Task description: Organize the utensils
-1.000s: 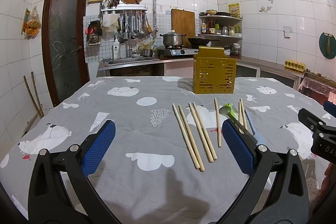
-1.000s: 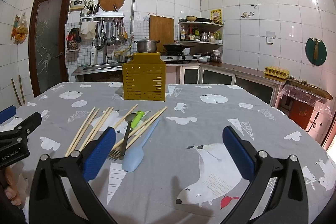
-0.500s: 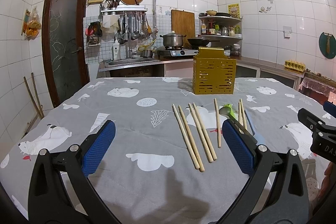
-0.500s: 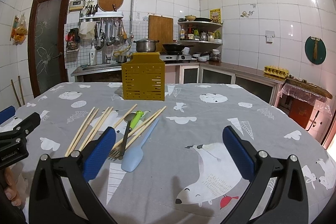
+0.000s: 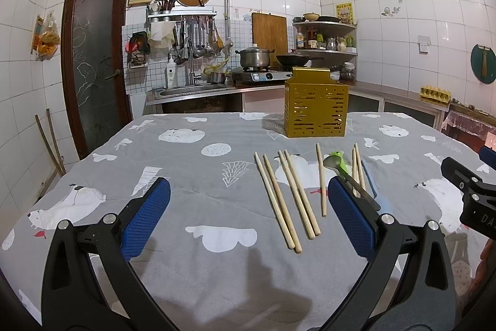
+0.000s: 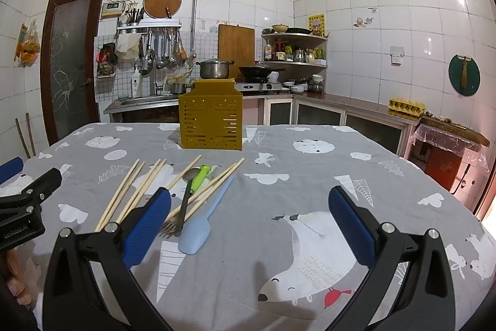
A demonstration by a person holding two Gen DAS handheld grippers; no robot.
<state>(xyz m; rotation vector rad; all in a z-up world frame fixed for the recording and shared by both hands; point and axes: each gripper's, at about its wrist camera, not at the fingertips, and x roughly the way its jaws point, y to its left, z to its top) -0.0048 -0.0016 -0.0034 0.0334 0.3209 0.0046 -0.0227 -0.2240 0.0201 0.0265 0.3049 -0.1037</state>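
A yellow slotted utensil holder (image 5: 315,105) (image 6: 211,119) stands upright at the far side of the table. Several wooden chopsticks (image 5: 286,196) (image 6: 136,186) lie loose in front of it. Beside them lie a green-handled spoon (image 5: 336,160) (image 6: 198,176), a fork (image 6: 176,219) and a pale blue spatula (image 6: 200,222). My left gripper (image 5: 248,216) hovers open near the front edge, with the chopsticks between and beyond its fingers. My right gripper (image 6: 249,222) is open too, with the utensils at its left finger. Neither holds anything.
The table wears a grey cloth with polar bear prints (image 5: 201,238) (image 6: 310,253). Behind it are a kitchen counter with a sink (image 5: 192,89), a pot (image 5: 254,58) and a wok on a stove. A dark door (image 5: 93,64) stands at the left.
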